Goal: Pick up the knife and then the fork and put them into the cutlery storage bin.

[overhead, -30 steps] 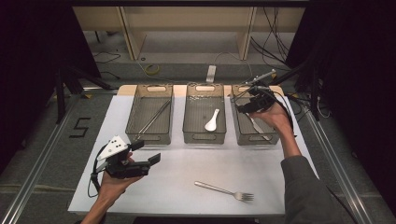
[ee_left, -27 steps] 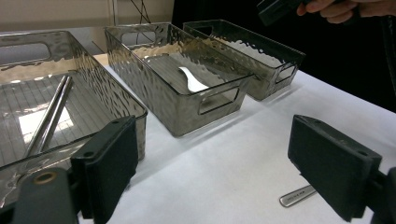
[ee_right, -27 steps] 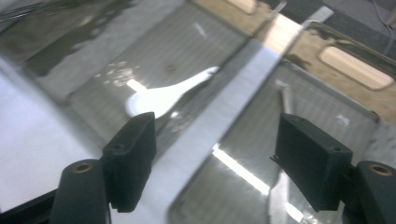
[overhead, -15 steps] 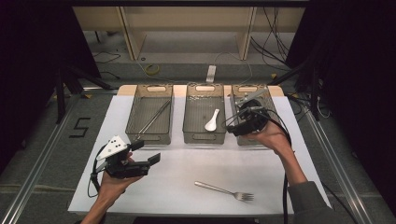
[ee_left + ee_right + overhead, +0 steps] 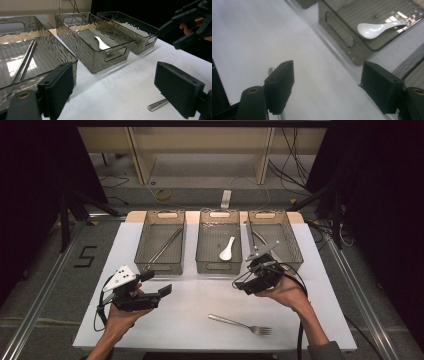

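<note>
Looking down from the high view: fork lies flat on the white counter, between both tools. Right hand-held gripper hovers above its handle end, jaws apart, empty. Left hand-held gripper also spread, empty. Risk, as judged: thin flat handle could skid or flip if pinched off-centre.

Left gripper view: jaws wide apart, holding nothing; fork handle tip near the right jaw. 3 mesh bins beyond; chopsticks in 1, white spoon in the middle.

Right gripper view: jaws wide, empty; fork handle beside the left jaw, so closing now would likely miss it.
</note>
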`<move>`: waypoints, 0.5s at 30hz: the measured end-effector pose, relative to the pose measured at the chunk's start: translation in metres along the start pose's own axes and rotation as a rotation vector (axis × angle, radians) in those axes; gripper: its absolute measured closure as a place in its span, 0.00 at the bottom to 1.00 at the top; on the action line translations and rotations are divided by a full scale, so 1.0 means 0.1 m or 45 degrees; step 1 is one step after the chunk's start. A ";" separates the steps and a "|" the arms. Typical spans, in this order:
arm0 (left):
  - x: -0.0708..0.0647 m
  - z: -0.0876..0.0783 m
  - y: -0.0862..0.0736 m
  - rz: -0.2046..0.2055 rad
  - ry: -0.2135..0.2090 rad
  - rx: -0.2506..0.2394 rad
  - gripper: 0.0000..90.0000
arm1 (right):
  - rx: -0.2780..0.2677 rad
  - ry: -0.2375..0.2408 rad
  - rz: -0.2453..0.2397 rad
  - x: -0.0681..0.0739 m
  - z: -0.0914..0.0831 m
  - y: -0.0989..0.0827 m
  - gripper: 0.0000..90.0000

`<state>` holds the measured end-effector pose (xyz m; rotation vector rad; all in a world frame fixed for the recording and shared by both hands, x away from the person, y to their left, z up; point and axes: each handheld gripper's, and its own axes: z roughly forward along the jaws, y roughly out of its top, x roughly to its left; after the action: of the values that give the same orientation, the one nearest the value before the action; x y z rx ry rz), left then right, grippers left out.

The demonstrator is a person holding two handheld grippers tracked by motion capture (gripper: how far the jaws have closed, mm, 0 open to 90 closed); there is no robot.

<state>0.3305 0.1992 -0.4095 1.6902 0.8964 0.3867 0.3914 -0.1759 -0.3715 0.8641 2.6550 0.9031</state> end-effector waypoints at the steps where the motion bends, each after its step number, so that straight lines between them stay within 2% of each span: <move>1: 0.00 0.00 0.00 0.001 0.000 0.000 0.17 | 0.016 0.004 -0.010 0.03 0.01 -0.01 0.31; 3: 0.00 0.00 0.00 0.001 0.000 -0.001 0.17 | 0.047 0.002 -0.037 0.08 0.03 -0.01 0.31; 9: 0.00 0.00 0.00 0.002 0.001 0.002 0.17 | 0.079 0.027 -0.072 0.19 0.05 -0.03 0.31; 15: 0.00 -0.01 0.00 0.002 0.000 0.002 0.17 | 0.121 0.039 -0.088 0.27 0.07 -0.07 0.31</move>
<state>0.3303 0.1999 -0.4095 1.6923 0.8951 0.3870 0.3688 -0.1605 -0.3817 0.7791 2.7552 0.7860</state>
